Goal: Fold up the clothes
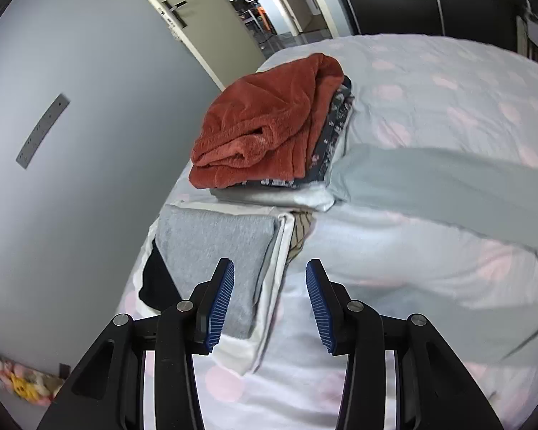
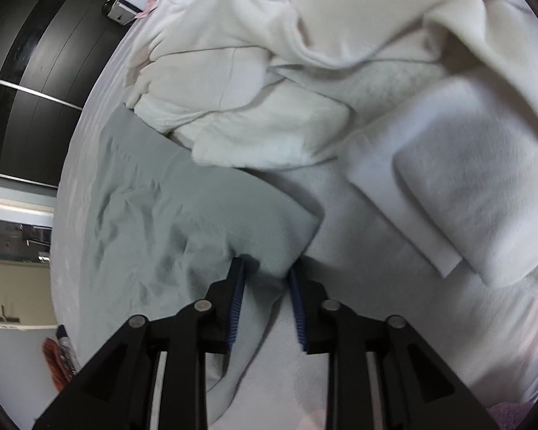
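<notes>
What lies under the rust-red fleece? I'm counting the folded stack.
Under the rust-red fleece shows a dark floral garment, then a folded pale grey piece. Anything deeper is covered.

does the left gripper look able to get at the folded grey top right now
Probably yes. The left gripper is open and empty, and the folded grey top lies uncovered on its stack just ahead of the left finger, with nothing between them. The right gripper is busy with the pale green garment.

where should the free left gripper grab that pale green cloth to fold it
Take the folded pale green cloth at its blunt end corner beside the stack topped by the rust-red fleece garment. That end lies flat on the dotted bedspread, so come in low from the near side. The left gripper is open; the right gripper holds the other end.
</notes>
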